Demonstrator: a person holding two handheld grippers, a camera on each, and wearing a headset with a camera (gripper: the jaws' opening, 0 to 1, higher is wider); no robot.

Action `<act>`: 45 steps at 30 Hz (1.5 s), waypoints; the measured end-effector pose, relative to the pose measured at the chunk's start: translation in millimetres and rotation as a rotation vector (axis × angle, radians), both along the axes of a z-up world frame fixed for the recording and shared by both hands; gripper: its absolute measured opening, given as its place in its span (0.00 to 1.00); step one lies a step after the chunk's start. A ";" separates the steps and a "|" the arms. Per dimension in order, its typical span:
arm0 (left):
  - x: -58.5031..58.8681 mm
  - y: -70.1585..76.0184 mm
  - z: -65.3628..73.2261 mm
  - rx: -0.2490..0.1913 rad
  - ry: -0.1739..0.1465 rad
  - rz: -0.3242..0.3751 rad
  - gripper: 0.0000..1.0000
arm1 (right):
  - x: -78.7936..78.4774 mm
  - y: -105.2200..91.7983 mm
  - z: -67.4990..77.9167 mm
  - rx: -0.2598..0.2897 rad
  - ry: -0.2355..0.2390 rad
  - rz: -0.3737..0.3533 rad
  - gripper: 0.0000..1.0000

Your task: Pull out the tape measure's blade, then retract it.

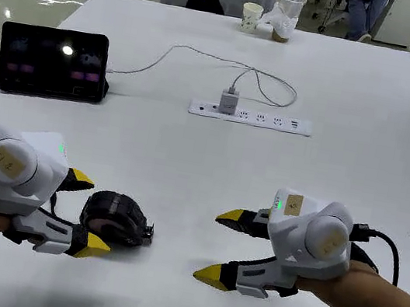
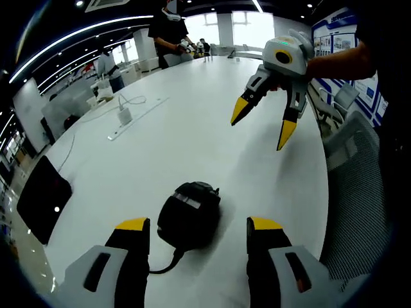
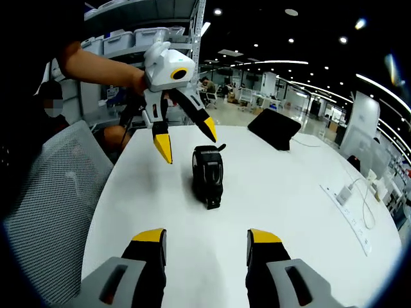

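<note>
Well, the left tongs [image 1: 87, 210] sit at about 8 o'clock in the head view, held in a hand low over the white table [image 1: 362, 156]. Their yellow-tipped jaws are spread wide and point toward 3 o'clock. Between those jaws lies the tape measure [image 1: 117, 218], a black rounded case resting on the table. The left gripper view shows a strip of bare table on each side of the case, so the jaws flank it without closing on it. The small hook end of the blade sits at the mouth of the case, on the side facing 3 o'clock.

The right tongs [image 1: 219, 245] are at about 5 o'clock in the head view, also spread wide and holding nothing. Their tips point toward 9 o'clock, at the tape measure, and are well apart from it with bare table between. In the left gripper view they hover above the table with their shadow under them.

Farther out, toward 12 o'clock from both tongs, a white power strip [image 1: 250, 117] lies flat on the table with a white charger [image 1: 229, 101] plugged into it. A thin white cable [image 1: 198, 52] loops from the charger toward 10 o'clock, where a tablet [image 1: 53, 61] stands propped with a dark screen. At the far edge of the table, near 12 o'clock, a paper cup [image 1: 251, 17] stands just beside a clear cup [image 1: 290, 6]. A grey mesh chair [image 3: 51, 186] shows at 9 o'clock in the right gripper view.
</note>
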State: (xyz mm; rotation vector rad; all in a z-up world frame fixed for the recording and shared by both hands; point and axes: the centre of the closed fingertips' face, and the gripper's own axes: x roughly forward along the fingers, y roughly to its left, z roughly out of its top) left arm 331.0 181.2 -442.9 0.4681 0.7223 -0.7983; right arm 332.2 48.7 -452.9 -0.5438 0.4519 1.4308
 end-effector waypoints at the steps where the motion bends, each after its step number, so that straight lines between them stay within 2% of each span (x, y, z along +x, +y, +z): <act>1: 2.0 0.8 -0.4 0.005 0.002 -0.008 0.56 | 1.2 2.0 -1.0 -0.002 -0.001 0.007 0.47; 4: 4.8 1.8 -2.7 0.018 0.010 -0.038 0.56 | 3.3 6.8 -3.5 -0.007 -0.006 0.026 0.45; 10: 7.3 5.6 -11.3 0.074 0.040 -0.103 0.54 | 6.5 14.3 -10.9 -0.037 -0.035 0.079 0.38; 17: 9.2 10.7 -19.1 0.117 0.095 -0.164 0.49 | 12.4 23.7 -17.9 -0.055 -0.030 0.111 0.35; 20: 10.7 12.2 -21.3 0.137 0.102 -0.184 0.49 | 14.2 28.4 -21.1 -0.065 -0.036 0.129 0.32; 27: 16.6 17.8 -27.1 0.155 0.128 -0.207 0.45 | 15.4 41.4 -28.0 -0.079 -0.028 0.163 0.29; 32: 14.6 16.8 -28.9 0.159 0.150 -0.238 0.41 | 16.9 49.6 -34.0 -0.088 -0.014 0.177 0.26; 45: 16.9 7.4 -37.7 0.198 0.166 -0.323 0.36 | 20.4 66.7 -48.6 -0.131 0.000 0.211 0.21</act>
